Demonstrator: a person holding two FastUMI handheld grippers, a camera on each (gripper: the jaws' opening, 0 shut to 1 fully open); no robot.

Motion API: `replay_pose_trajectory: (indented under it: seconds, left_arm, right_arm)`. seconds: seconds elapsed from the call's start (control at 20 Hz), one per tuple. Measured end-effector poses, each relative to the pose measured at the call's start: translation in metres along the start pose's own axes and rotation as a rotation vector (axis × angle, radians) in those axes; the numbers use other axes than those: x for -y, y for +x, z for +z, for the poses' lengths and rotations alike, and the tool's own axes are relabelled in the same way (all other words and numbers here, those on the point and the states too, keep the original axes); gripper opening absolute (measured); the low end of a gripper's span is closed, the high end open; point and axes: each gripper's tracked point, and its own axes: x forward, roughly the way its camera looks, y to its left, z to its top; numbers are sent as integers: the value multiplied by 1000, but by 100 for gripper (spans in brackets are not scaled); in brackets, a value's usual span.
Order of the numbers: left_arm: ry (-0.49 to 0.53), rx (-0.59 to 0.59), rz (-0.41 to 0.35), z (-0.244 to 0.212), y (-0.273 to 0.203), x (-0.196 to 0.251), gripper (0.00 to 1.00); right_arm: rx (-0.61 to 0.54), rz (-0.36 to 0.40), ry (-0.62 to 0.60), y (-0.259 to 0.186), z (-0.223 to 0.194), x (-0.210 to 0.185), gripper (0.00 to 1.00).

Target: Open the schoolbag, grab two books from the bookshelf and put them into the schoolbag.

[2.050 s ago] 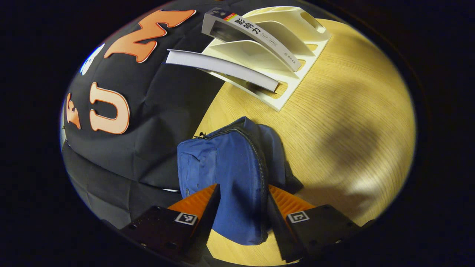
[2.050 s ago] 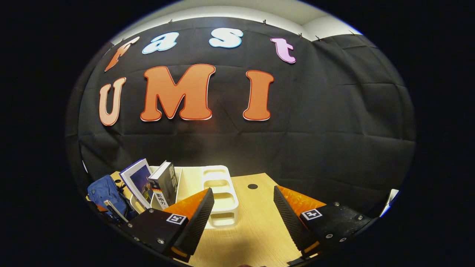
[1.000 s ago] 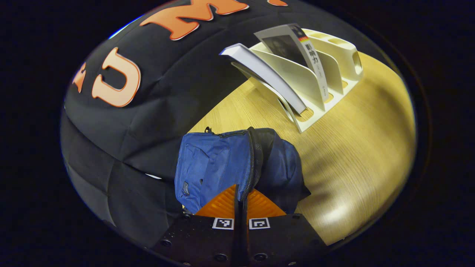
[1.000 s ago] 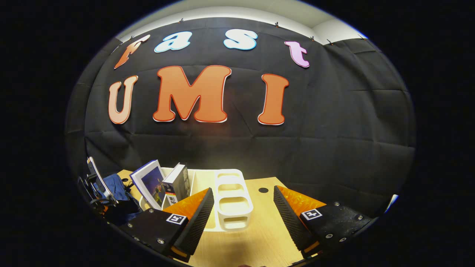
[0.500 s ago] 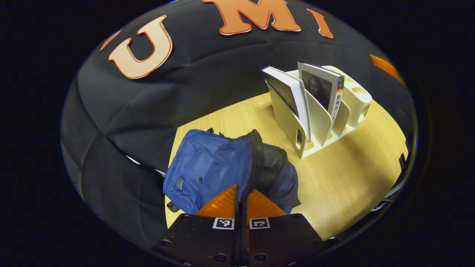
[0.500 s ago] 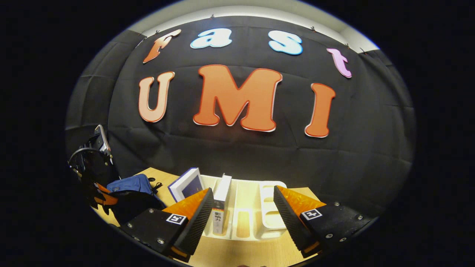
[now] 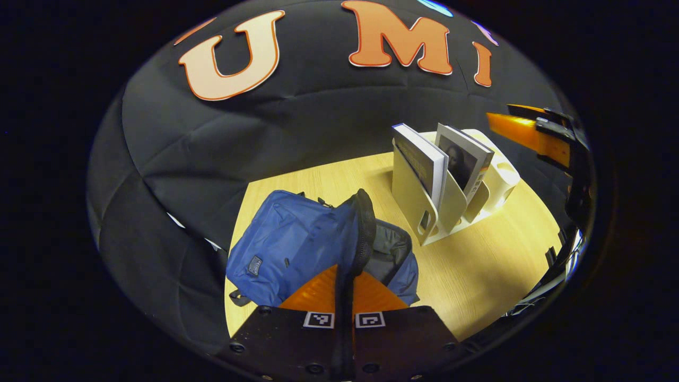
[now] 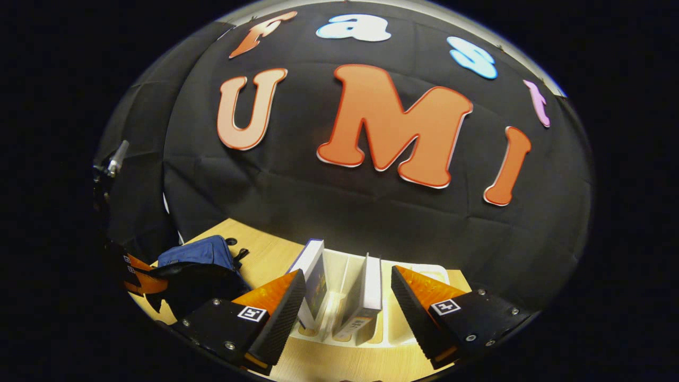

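In the left gripper view, the left gripper (image 7: 345, 281) is pinching the zippered rim of the blue schoolbag (image 7: 297, 244), which is gaping on the wooden table (image 7: 477, 265); two books (image 7: 424, 164) are leaning in the white bookshelf (image 7: 451, 207) beyond; in the right gripper view, the right gripper (image 8: 347, 305) is hanging wide apart above the books (image 8: 366, 294), gripping nothing; the schoolbag (image 8: 199, 254) is lying far left.

The right tool (image 8: 347, 305) hangs with fingers wide apart above the white bookshelf (image 8: 403, 326), two upright books (image 8: 366, 297) between them. A blue schoolbag (image 8: 199, 254) lies near the surface's (image 8: 265, 254) left edge.
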Motion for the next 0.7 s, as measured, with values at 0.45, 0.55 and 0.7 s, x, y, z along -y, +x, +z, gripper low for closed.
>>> replay_pose_trajectory:
  seconds: [0.45,0.55,0.7]
  left_arm:
    - [-56,45,-69,2,-2,-12,0]
    - [-58,49,-83,2,3,-13,0]
    - [-65,51,-100,2,5,-15,0]
  right_arm:
    - [-295,8,-21,77,-28,-47,98]
    - [-354,-3,-26,91,-43,-50,99]
    - [-420,-5,-19,110,-54,-58,99]
